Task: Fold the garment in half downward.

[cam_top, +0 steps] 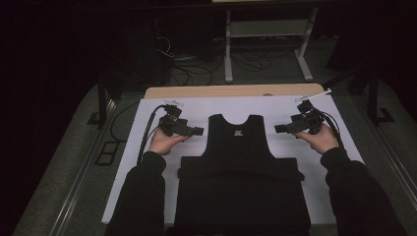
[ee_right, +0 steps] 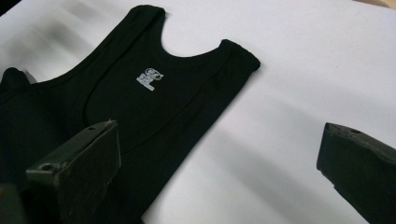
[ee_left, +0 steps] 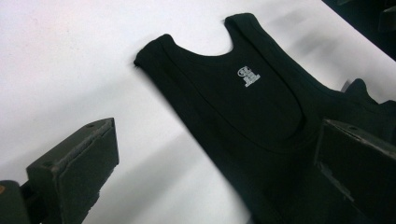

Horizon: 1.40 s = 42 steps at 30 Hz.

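A black sleeveless top (cam_top: 239, 162) lies flat on the white table cover (cam_top: 147, 147), straps at the far end, with its lower part folded up across the middle. A small white label (ee_left: 248, 76) sits below its neckline and shows again as the label (ee_right: 149, 78) in the right gripper view. My left gripper (cam_top: 199, 131) hovers just left of the top's left strap, jaws wide apart with nothing between them. My right gripper (cam_top: 278, 129) hovers just right of the right strap, also open and empty. Both point inward at the top (ee_left: 243, 116), whose strap end (ee_right: 238, 56) is near.
The white cover ends in a wooden table edge (cam_top: 231, 91) at the far side. Beyond it stand a white frame (cam_top: 268, 44) and loose cables (cam_top: 192, 69) on the dark floor. Bare white surface (cam_top: 339, 196) flanks the garment on both sides.
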{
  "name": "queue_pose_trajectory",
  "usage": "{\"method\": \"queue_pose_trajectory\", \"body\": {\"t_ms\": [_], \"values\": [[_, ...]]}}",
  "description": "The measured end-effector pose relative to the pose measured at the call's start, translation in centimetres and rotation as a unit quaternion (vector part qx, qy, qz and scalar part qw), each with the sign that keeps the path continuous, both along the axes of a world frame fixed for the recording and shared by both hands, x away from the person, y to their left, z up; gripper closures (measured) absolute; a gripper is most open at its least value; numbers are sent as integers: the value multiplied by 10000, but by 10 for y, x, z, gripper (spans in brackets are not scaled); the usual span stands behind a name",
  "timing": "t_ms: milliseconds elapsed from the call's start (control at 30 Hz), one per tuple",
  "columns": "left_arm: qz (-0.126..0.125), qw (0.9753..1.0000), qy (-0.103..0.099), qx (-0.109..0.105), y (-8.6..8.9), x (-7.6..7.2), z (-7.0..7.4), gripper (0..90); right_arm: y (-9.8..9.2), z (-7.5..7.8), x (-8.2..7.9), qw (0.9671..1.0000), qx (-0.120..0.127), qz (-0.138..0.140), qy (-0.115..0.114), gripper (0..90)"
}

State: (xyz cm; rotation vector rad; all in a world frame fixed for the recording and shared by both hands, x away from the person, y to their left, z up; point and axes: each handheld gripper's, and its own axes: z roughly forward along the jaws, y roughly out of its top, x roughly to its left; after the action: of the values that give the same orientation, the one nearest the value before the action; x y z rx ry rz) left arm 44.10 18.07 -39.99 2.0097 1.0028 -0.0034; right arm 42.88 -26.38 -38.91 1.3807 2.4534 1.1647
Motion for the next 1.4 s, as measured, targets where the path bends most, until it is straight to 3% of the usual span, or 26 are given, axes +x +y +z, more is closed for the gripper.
{"method": "queue_pose_trajectory", "body": {"t_ms": [433, 533, 1100, 1400], "values": [[-68, 9997, 165, 160, -13, 5, -18, 0, 14, -18, 6, 9997, -16, 116, 211, 7], [-122, 9994, 145, 289, -18, 4, -22, 0, 18, -21, 6, 9996, -16, 153, 228, 7], [-283, 9990, 272, 220, -30, 3, -35, 0, 40, -37, 4, 9991, -8, 323, 280, 97], [-328, 9987, 336, 203, -34, 3, -39, 68, 50, -47, 3, 9986, -171, 341, 377, 152]]}}
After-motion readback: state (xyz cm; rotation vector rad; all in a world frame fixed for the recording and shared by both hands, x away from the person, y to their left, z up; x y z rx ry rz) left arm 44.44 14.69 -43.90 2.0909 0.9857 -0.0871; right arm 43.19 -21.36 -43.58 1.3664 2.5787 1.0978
